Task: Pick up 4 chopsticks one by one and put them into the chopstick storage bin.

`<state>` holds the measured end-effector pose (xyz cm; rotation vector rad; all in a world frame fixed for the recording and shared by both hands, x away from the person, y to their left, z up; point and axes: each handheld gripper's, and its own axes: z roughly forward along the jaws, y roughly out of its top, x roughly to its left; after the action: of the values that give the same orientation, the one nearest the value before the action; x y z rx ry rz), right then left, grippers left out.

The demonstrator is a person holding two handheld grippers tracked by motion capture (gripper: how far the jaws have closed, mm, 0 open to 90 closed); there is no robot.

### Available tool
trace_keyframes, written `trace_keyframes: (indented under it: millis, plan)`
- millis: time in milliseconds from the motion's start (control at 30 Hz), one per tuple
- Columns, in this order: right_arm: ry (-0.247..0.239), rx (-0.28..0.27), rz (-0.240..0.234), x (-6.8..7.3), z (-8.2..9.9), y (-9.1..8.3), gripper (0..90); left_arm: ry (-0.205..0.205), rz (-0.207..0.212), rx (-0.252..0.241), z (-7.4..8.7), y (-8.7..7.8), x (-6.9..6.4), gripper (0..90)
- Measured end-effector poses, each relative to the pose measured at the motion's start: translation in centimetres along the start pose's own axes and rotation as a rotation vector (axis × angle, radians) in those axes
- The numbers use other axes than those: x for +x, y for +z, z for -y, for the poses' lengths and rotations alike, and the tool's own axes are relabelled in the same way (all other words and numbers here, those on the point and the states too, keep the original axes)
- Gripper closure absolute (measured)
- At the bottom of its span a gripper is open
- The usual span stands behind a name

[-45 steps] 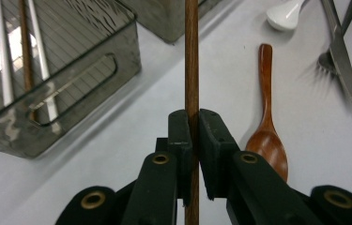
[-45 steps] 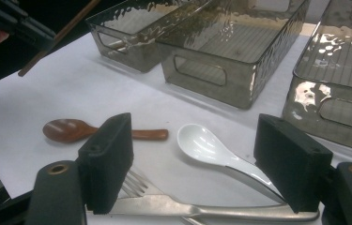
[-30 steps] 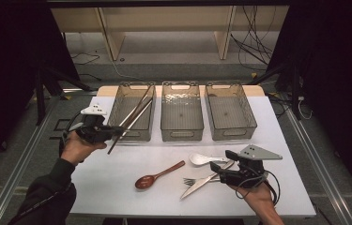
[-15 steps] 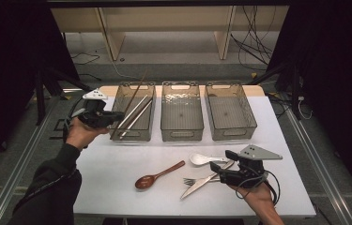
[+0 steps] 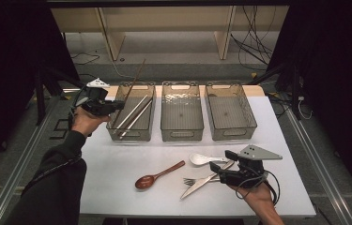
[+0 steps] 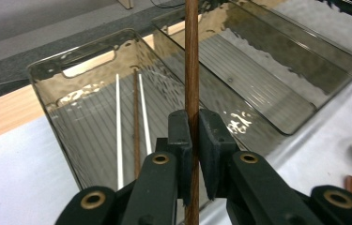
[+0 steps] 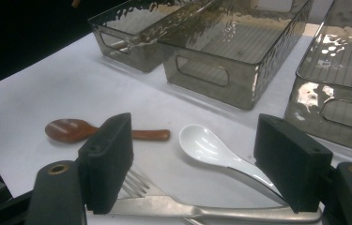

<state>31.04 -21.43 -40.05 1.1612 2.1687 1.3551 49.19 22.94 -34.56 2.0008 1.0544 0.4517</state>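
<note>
My left gripper [image 5: 111, 107] is shut on a brown wooden chopstick [image 5: 133, 79] at the left edge of the left bin [image 5: 131, 138]. The stick slants up and away over that bin. In the left gripper view the pads clamp the chopstick [image 6: 191, 56] upright, above two silver chopsticks [image 6: 118, 126] and another wooden one [image 6: 136, 122] lying in the bin. My right gripper [image 5: 218, 163] rests open at the front right of the table. A white spoon [image 7: 206, 145] lies between its jaws, and a fork [image 7: 141, 185] and a knife [image 7: 220, 213] lie under them.
A middle bin [image 5: 181, 136] and a right bin [image 5: 232, 136], both smoky clear plastic, stand beside the left one. A wooden spoon [image 5: 157, 174] lies on the white table [image 5: 117, 178] left of the fork [image 5: 191, 181]. Dark floor and cables surround the table.
My left hand has carried the wooden chopstick away from me, toward the far left corner of the left bin, and a little higher. The right hand has stayed put.
</note>
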Motion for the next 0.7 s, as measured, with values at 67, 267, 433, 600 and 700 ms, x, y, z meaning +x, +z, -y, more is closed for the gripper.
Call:
trace_keyframes:
  millis: [67,267,433,600,700]
  plan:
    - [0.001,0.001,0.001,0.0,0.0,0.0,29.5,-0.006,-0.007,0.002,-0.1,0.3,0.3,83.2]
    - [0.002,0.002,-0.002,0.0,0.0,0.0,29.4,-0.032,-0.027,-0.011,-0.3,1.1,1.0,83.2]
    - [0.0,0.001,-0.003,0.0,0.0,0.0,29.4,-0.04,-0.049,-0.007,-0.3,1.8,1.7,83.2]
    - [-0.001,0.0,-0.004,0.0,0.0,0.0,29.5,-0.049,-0.065,-0.004,-0.1,2.5,2.1,83.2]
    - [-0.001,0.0,-0.003,0.0,0.0,0.0,29.5,-0.056,-0.075,0.002,0.2,2.8,2.5,83.1]
